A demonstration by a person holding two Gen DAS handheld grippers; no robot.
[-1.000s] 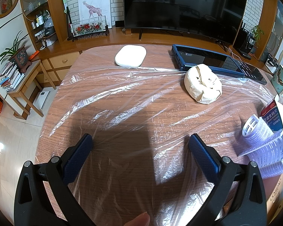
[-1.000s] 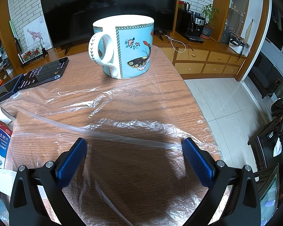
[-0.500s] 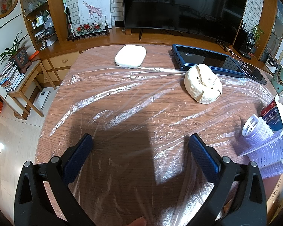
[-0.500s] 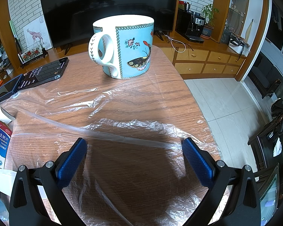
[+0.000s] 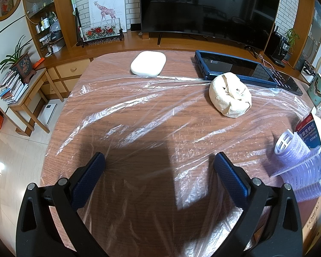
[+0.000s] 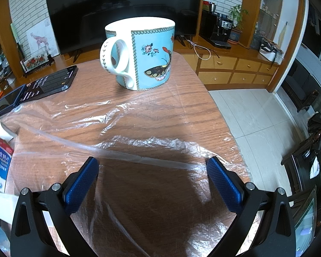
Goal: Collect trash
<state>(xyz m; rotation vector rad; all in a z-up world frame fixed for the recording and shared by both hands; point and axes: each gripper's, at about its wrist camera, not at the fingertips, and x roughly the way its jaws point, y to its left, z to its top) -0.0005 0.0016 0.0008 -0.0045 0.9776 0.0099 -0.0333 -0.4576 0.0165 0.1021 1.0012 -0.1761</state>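
Crumpled beige paper wad (image 5: pixel 230 95) lies on clear plastic sheeting (image 5: pixel 139 115) (probably a liner); left gripper (image 5: pixel 159 163) and right gripper (image 6: pixel 153 167) hover wide, empty.

Sharp, evenly lit fisheye views; plastic sheet (image 5: pixel 139 111) glares.

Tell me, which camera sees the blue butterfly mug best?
The right wrist view: the mug stands whole and close, handle facing the camera. The left wrist view catches only a sliver of it at the right edge.
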